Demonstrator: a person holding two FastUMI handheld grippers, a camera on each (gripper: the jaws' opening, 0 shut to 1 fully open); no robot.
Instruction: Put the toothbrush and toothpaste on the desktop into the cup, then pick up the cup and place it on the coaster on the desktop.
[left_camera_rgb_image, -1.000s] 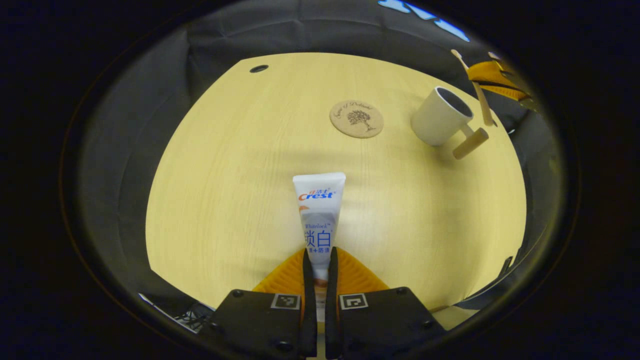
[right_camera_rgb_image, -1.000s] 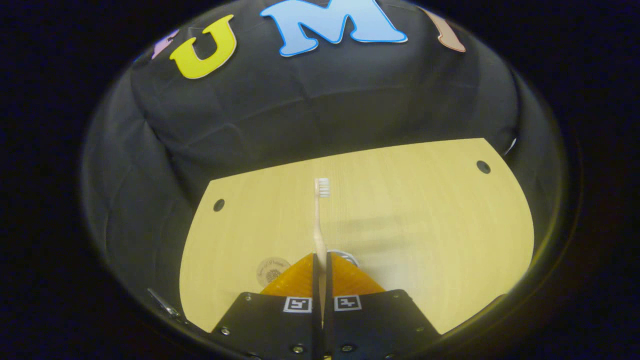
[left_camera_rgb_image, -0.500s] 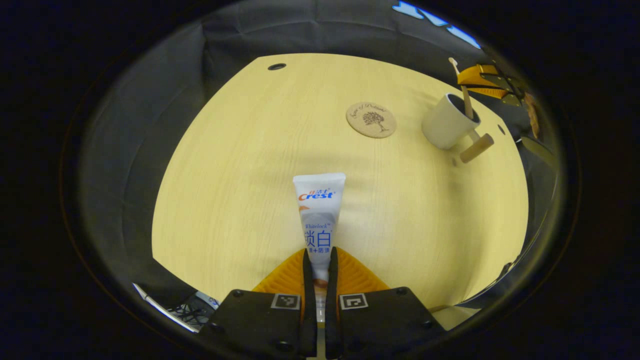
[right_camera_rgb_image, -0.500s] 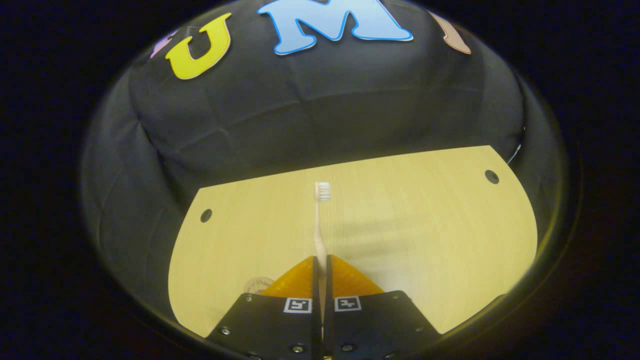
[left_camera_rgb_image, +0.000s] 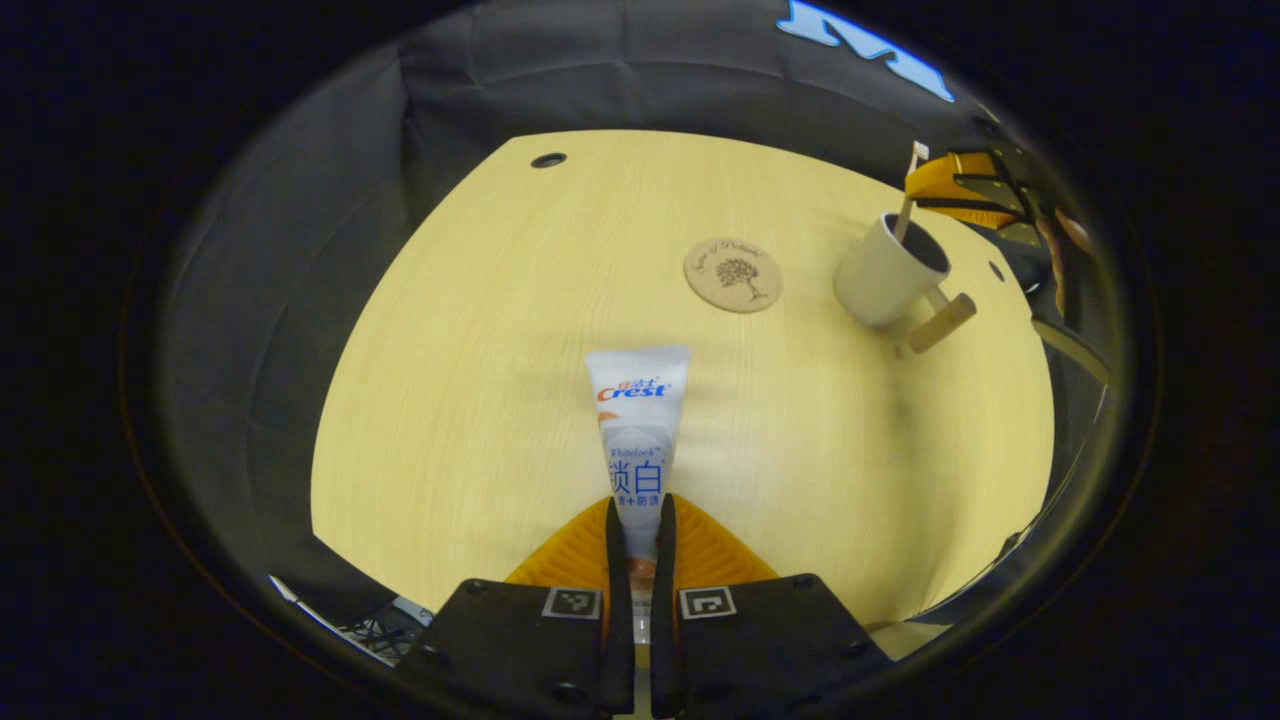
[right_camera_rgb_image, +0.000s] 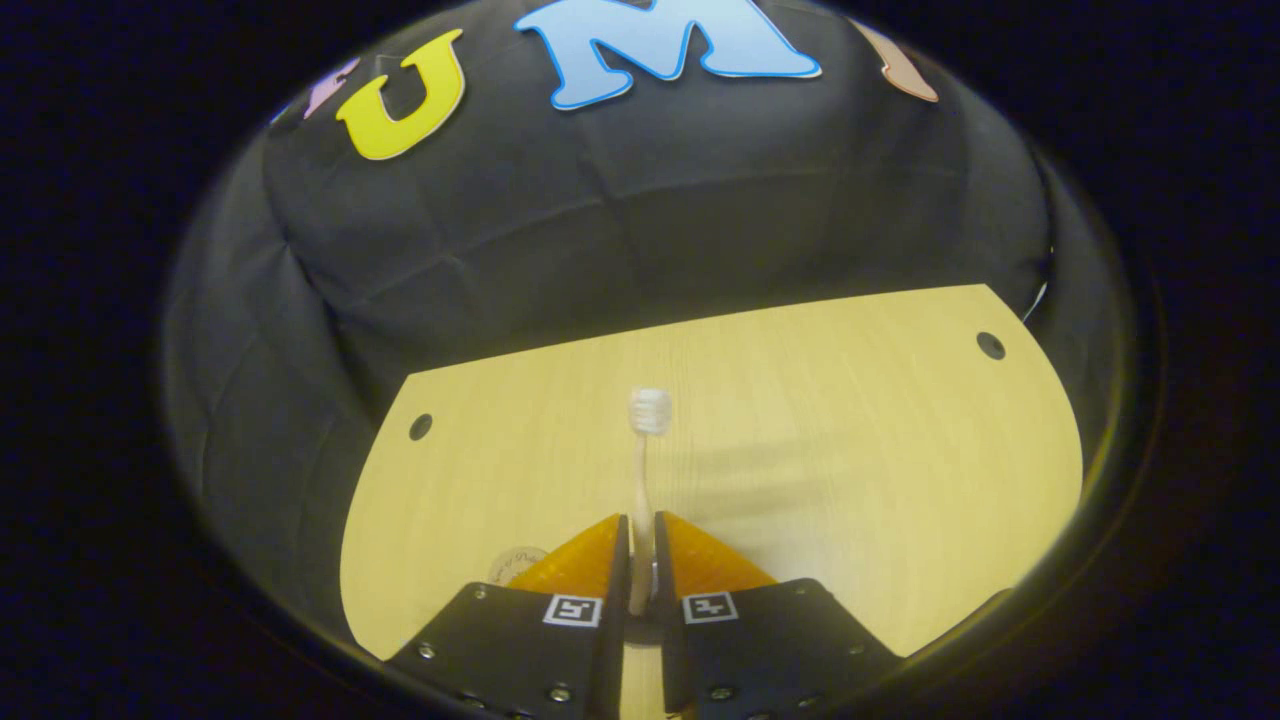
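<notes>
Your right gripper (right_camera_rgb_image: 640, 560) has just parted, dropping the toothbrush (right_camera_rgb_image: 645, 450) into the cup (left_camera_rgb_image: 885, 275); left gripper (left_camera_rgb_image: 640, 535) stays clamped on the toothpaste (left_camera_rgb_image: 637, 420), due next.

Dim warm overhead light; soft shadows on desktop (left_camera_rgb_image: 480, 350); strong fisheye bending at edges; rims blurred.

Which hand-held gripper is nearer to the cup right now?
Right. The right hand-held gripper is just above the cup, with the toothbrush standing in it. The left hand-held gripper is far across the desktop, gripping the toothpaste.
</notes>
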